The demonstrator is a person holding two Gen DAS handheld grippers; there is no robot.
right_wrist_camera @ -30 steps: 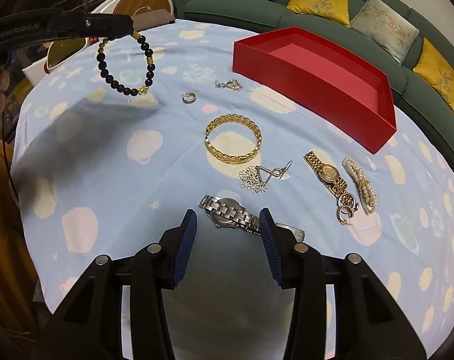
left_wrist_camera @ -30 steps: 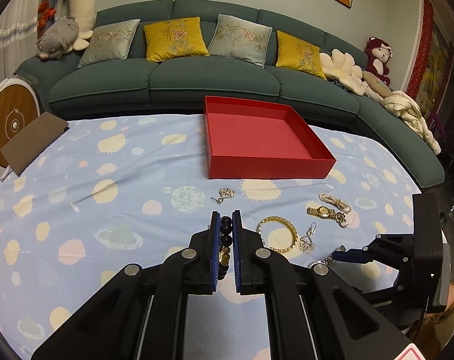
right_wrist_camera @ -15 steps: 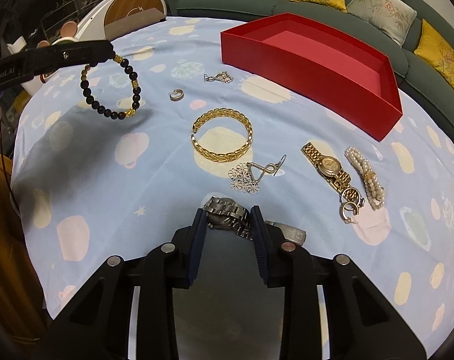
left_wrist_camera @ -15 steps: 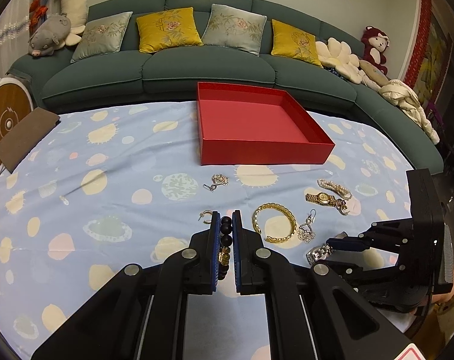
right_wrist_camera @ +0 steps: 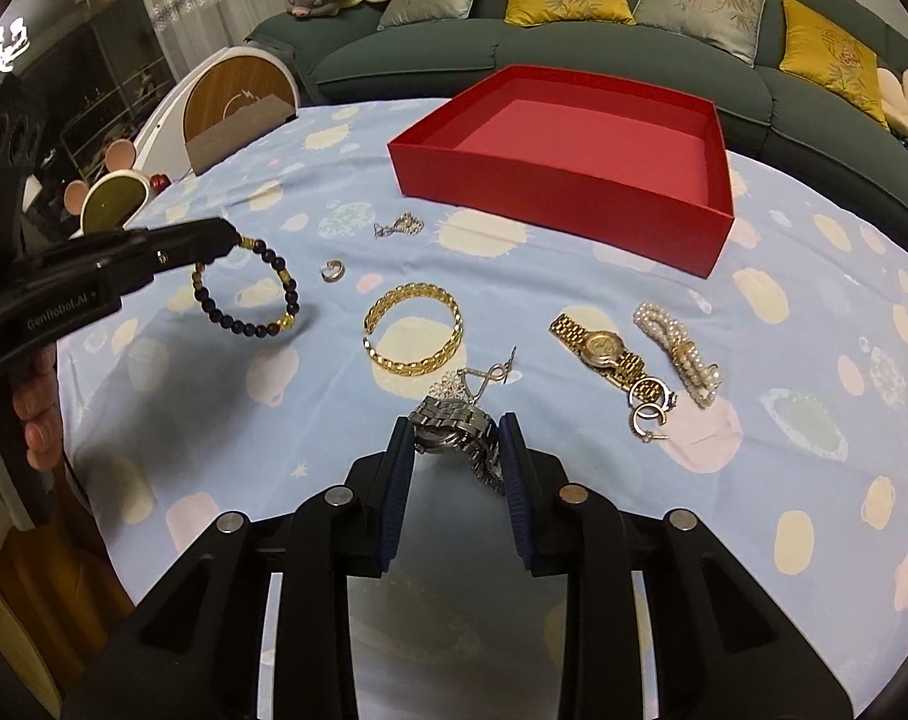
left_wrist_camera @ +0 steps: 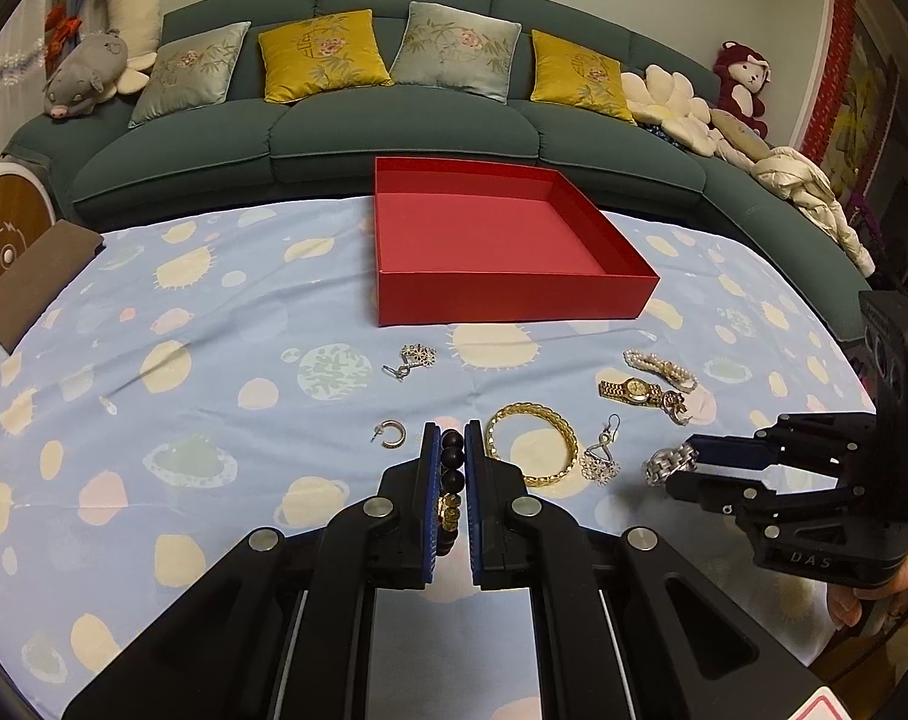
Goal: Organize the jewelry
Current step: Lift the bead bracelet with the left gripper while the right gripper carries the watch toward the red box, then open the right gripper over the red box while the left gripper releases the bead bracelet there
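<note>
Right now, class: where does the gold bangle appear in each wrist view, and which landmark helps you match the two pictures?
Left wrist view: the gold bangle lies just right of centre, beside the left tool's tip.
Right wrist view: the gold bangle lies a little left of centre, above the right tool.
Shared landmark: the red box, on the cloth beyond the bangle in both.

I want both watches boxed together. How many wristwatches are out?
2: a silver watch gripped in the right gripper, and a gold watch lying beside the pearl bracelet.

Green curved sofa (left_wrist_camera: pixel 393 126), yellow and grey cushions, pale wall.
</note>
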